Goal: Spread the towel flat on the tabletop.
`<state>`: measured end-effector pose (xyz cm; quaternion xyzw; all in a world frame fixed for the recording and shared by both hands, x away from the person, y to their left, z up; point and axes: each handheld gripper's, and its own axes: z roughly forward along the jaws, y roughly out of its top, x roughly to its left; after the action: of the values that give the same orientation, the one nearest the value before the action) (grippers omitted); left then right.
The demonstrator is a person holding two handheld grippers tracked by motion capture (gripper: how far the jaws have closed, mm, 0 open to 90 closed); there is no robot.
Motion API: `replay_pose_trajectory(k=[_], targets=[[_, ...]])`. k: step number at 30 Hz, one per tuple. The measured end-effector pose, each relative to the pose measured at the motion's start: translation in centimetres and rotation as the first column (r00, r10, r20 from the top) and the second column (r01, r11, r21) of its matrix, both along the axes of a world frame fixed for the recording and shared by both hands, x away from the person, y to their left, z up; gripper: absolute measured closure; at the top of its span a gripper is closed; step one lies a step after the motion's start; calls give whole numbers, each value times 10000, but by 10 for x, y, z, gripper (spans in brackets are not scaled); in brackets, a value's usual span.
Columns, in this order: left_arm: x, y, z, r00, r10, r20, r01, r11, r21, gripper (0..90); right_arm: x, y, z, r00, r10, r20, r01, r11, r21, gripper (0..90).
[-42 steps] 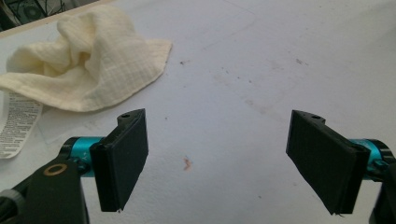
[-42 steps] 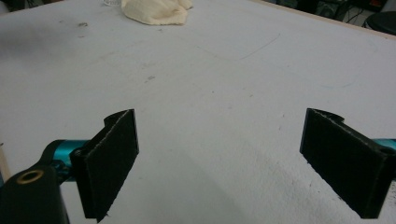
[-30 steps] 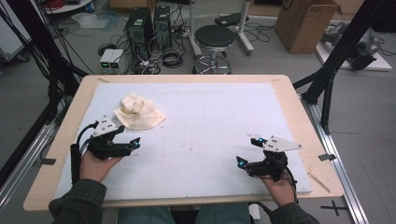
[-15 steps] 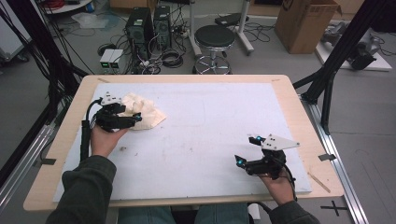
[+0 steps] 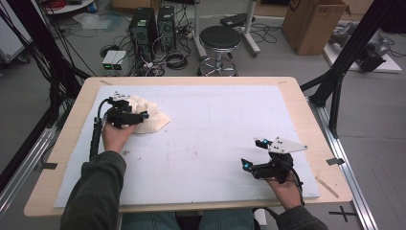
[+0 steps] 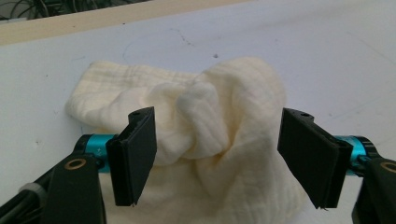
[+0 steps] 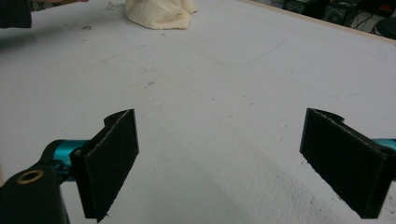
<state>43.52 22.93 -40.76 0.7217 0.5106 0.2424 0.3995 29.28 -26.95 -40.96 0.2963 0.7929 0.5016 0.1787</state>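
Both tool jaws wide around cloth (image 6: 219, 126)

1. Left gripper (image 5: 143, 116): at the table's far left, jaws level, pointing right and standing wide apart, pads pressing nothing.
2. Left hand (image 5: 115, 136): beneath its gripper; dark-sleeved forearm stretched forward from the near edge.
3. Right gripper (image 5: 253, 154): at the near right, jaws wide apart, pointing left.
4. Right hand (image 5: 285, 184): behind its gripper, wrist at the table's near edge.
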Motion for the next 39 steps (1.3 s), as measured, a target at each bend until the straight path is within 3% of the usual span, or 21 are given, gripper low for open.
replay_pose_trajectory(k=[3, 6, 10, 13, 16, 26, 31, 39], targets=[[4, -4, -6, 9995, 257, 169, -262, 9992, 299, 290, 0, 1, 0, 10000, 38, -53, -38, 10000, 0, 109], [10, -2, -14, 9973, 739, -39, -738, 9968, 308, 310, 0, 2, 0, 9999, 58, -114, -58, 10000, 6, 109], [13, -2, -20, 9969, 727, -285, -716, 9967, 382, 358, 1, 3, -1, 9999, 89, -83, -89, 10000, -5, 109], [16, -7, -27, 9955, 799, -503, -764, 9948, 678, 406, 2, 4, -1, 9999, 116, -99, -116, 9999, -16, 109], [18, -6, -30, 9944, 835, -654, -806, 9957, 459, 464, 2, 4, -1, 9998, 144, -103, -144, 9999, 0, 109], [18, -6, -30, 9943, 742, -771, -727, 9971, 221, 680, 3, 4, 0, 9999, 149, -49, -149, 9999, 69, 109], [17, -9, -28, 9950, 695, -716, -653, 9961, 595, 736, 3, 3, 0, 9998, 163, -138, -161, 9998, 136, 110], [15, -7, -23, 9949, 714, -709, -686, 9968, 419, 763, 3, 2, 0, 9998, 174, -75, -173, 9997, 173, 109]])
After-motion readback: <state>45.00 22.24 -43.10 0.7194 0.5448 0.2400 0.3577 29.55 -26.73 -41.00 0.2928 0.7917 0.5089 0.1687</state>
